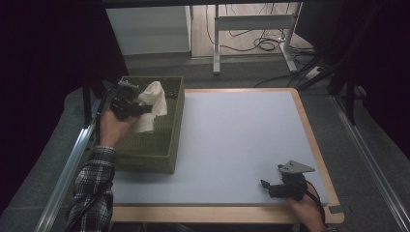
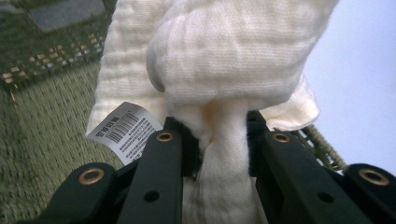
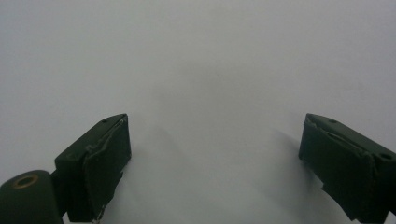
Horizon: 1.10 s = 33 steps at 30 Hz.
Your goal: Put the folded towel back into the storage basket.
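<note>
A cream cloth [image 1: 152,105] hangs over the olive woven basket [image 1: 167,159] at the table's left side, pinched in my left gripper [image 1: 141,110]. In the left gripper view the black jaws are shut on a bunched fold of the cloth [image 2: 224,60], and a white barcode tag [image 2: 123,130] dangles from it at the left. The basket's weave [image 2: 42,121] lies beneath. My right gripper [image 1: 271,185] rests low at the table's front right, jaws wide apart over the bare pale mat [image 3: 210,70], with nothing between them [image 3: 215,154].
The pale blue-grey mat [image 1: 237,140] covers the wooden table [image 1: 217,212]. Beyond the far edge stand a white cabinet [image 1: 147,29] and desk legs with cables [image 1: 261,41]. Metal rails [image 1: 67,169] run along both sides.
</note>
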Tool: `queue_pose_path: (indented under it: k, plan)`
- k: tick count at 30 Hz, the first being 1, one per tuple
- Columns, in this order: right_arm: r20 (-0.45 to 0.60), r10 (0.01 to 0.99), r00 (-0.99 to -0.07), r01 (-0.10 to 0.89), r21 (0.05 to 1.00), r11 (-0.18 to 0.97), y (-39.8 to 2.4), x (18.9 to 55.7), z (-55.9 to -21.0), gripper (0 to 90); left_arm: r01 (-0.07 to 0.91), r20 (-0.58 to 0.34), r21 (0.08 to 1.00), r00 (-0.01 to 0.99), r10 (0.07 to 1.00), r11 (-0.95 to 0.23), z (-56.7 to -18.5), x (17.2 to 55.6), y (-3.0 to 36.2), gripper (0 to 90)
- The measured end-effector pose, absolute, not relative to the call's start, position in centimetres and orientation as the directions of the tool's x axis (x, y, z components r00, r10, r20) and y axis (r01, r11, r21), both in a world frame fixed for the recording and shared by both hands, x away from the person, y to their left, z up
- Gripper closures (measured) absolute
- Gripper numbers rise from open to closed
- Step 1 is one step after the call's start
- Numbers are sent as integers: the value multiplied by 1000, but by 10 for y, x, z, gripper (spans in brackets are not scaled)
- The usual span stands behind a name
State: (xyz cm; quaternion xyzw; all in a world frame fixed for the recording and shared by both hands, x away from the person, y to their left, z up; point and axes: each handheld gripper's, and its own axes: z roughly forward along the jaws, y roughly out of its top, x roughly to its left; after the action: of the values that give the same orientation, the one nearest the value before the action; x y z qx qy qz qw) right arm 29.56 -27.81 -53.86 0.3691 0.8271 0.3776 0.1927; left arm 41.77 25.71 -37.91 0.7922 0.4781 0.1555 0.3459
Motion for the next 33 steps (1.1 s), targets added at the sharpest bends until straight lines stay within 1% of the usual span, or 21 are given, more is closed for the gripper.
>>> queue_pose_path:
  k: [6,17,33]
  plan:
    - [-40,756,-653,465,767,442,-278,296,-539,92,613,-87,730,523,848,-302,-368,411,248,758]
    - [-40,756,-653,465,767,442,-278,296,-539,92,547,-78,765,603,794,-340,-354,403,212,755]
    - [-40,755,-654,464,767,442,-278,296,-539,92,499,-75,771,689,720,-397,-363,408,151,749]
